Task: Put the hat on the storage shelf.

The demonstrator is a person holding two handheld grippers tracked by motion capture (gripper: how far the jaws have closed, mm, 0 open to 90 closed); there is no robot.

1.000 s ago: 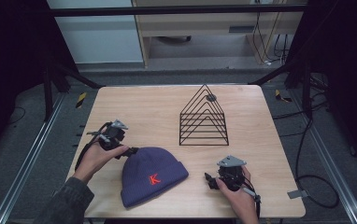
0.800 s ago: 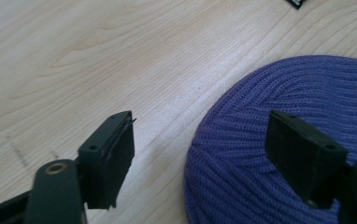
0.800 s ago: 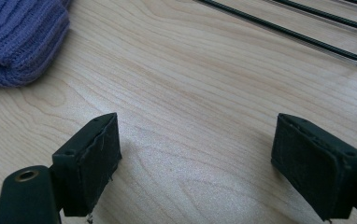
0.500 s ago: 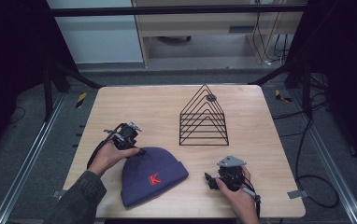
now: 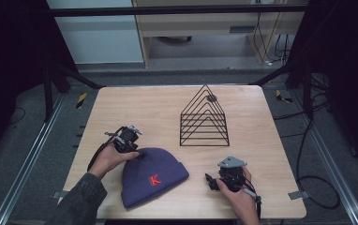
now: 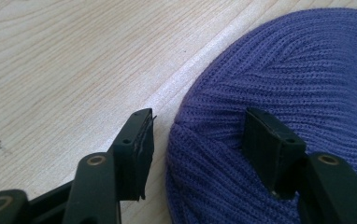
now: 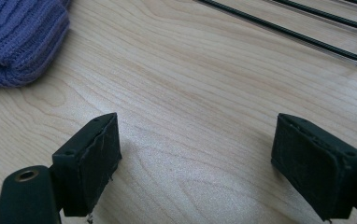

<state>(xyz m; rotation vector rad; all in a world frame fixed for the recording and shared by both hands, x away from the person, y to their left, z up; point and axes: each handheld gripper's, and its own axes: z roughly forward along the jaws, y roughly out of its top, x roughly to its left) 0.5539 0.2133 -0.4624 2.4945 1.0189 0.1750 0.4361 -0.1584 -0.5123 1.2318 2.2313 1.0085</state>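
Left tool (image 5: 137, 152) has dropped from beside the purple beanie (image 5: 154, 176) onto its crown edge, jaws just closing astride a knit fold, not yet pinching; right tool (image 5: 211, 180) idles spread beside the beanie's cuff.

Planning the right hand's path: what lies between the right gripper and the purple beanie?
Nothing: in the high view, bare wooden table separates the right gripper from the purple beanie; the right gripper view shows the same bare wood.

Left gripper (image 5: 137, 152): shifts from bare table (image 5: 167, 108) to beanie (image 5: 156, 176) crown edge; jaws closing, knit fold between them.
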